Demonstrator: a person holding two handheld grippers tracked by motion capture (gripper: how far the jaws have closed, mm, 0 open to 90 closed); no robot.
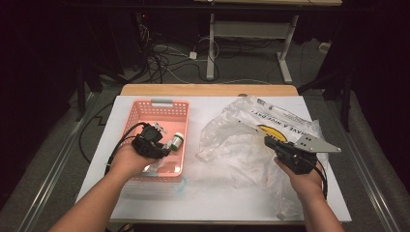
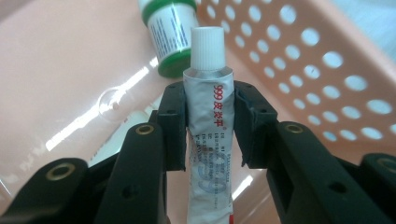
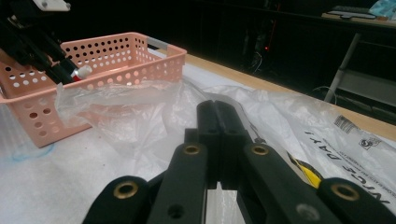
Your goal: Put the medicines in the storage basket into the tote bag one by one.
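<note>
Left tongs (image 2: 210,121) clamp a tube (image 2: 209,116) at its upper body, white cap pointing away from the hand, tail hanging down between the jaws. The tube is held over the inside of the pink basket (image 1: 145,108), above the floor and not touching it; likely it is being lowered in to be dropped. A green-capped bottle (image 2: 170,32) lies on its side on the basket floor just beyond the tube's cap, so that spot is taken; release nearer the hand looks safer.

Right tongs (image 3: 217,126) are closed flat, jaws meeting, pinching a fold of the clear plastic bag (image 1: 241,140) to the right of the basket. Probably pinning it or keeping it open so it doesn't slide or drift toward the basket; can't tell whether anything else is inside the bag. The bag has black lettering and a yellow mark, crumpled, its near edge lying just beside the basket's right wall.

The tabletop (image 1: 203,198) is covered in white sheet, wood edge showing behind the basket. The room is dark; grey floor, tangled cables and a white table frame lie beyond the basket.
</note>
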